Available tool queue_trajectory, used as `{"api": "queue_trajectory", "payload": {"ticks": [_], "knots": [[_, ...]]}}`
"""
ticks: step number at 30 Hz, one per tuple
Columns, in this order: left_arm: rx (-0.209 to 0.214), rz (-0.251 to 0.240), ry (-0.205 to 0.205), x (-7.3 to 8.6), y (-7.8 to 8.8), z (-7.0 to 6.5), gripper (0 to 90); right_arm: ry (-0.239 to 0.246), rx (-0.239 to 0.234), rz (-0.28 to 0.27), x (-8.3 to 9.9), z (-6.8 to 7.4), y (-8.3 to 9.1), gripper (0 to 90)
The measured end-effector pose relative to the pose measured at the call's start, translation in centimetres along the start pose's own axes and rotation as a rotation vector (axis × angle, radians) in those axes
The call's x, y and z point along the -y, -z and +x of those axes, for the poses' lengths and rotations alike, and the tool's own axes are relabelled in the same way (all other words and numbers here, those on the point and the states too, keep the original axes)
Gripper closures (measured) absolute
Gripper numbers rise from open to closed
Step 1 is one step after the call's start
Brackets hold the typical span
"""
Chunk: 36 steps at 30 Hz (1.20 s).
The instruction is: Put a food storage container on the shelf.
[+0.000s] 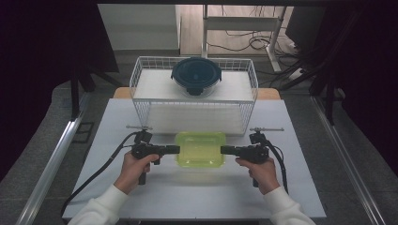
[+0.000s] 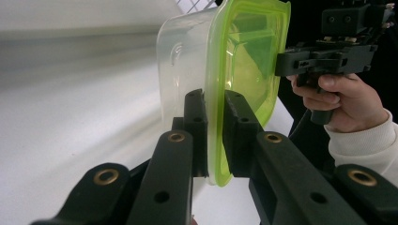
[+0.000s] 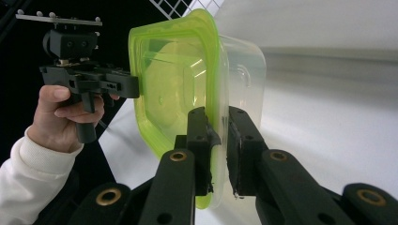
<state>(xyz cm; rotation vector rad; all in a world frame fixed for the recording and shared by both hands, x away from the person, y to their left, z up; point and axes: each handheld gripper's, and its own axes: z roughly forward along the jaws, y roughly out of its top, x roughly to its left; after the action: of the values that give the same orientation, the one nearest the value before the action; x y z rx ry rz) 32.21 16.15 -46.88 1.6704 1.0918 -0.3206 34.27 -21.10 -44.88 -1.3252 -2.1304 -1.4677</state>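
**Q:** Nearest the camera, what enters the scene?

**A:** Two white sleeves and hands at the near edge of the white surface (image 1: 155,197), each holding a black claw. Beyond them lies the largest item on that surface, a white wire basket (image 1: 141,101), standing at the far side. Inside it, towards the far wall, rests a round dark blue lidded container (image 1: 196,75).

**Q:** Where is the green-lidded container?

**A:** The green-lidded container (image 1: 200,149), a clear rectangular tub with a translucent yellow-green lid, sits just in front of the basket's near wall, between the two claws. Whether it touches the surface cannot be told.

**Q:** State of the left claw?

**A:** The left claw (image 1: 176,149) points right and is clamped on the container's left rim; the left gripper view shows one jaw on the lid side and one on the tub side, pressing the lid's edge (image 2: 215,136).

**Q:** And the right claw?

**A:** The right claw (image 1: 224,149) points left and pinches the opposite rim in the same manner, its jaws squeezing lid and tub wall (image 3: 218,140) together.
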Motion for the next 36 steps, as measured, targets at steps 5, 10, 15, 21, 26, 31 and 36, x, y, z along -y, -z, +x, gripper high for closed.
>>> {"api": "queue_trajectory", "payload": {"ticks": [5,10,15,21,26,31,36], "knots": [[-0.007,-0.009,-0.018,-0.2,0.6,-0.5,81.4,0.018,-0.007,-0.009,-0.3,0.6,0.2,79.6],[0.004,-0.025,-0.018,-0.3,1.2,-0.8,81.4,0.047,-0.010,-0.014,-0.7,1.3,0.3,79.7],[0.003,-0.026,-0.019,-0.6,1.5,-0.9,81.5,0.061,-0.012,-0.016,-1.1,1.7,0.4,79.8],[-0.007,-0.033,-0.038,-1.7,2.1,-1.5,81.4,0.075,-0.020,-0.026,-1.9,2.1,0.5,79.9],[-0.003,-0.049,-0.054,-3.1,2.8,-2.1,81.5,0.107,-0.016,-0.044,-3.3,3.0,1.0,80.0],[0.003,-0.067,-0.068,-4.4,3.5,-2.8,81.5,0.137,-0.011,-0.062,-4.7,4.1,1.5,80.0],[0.007,-0.080,-0.078,-5.4,3.9,-3.3,81.5,0.159,-0.010,-0.082,-5.8,4.9,2.0,80.0]]}}
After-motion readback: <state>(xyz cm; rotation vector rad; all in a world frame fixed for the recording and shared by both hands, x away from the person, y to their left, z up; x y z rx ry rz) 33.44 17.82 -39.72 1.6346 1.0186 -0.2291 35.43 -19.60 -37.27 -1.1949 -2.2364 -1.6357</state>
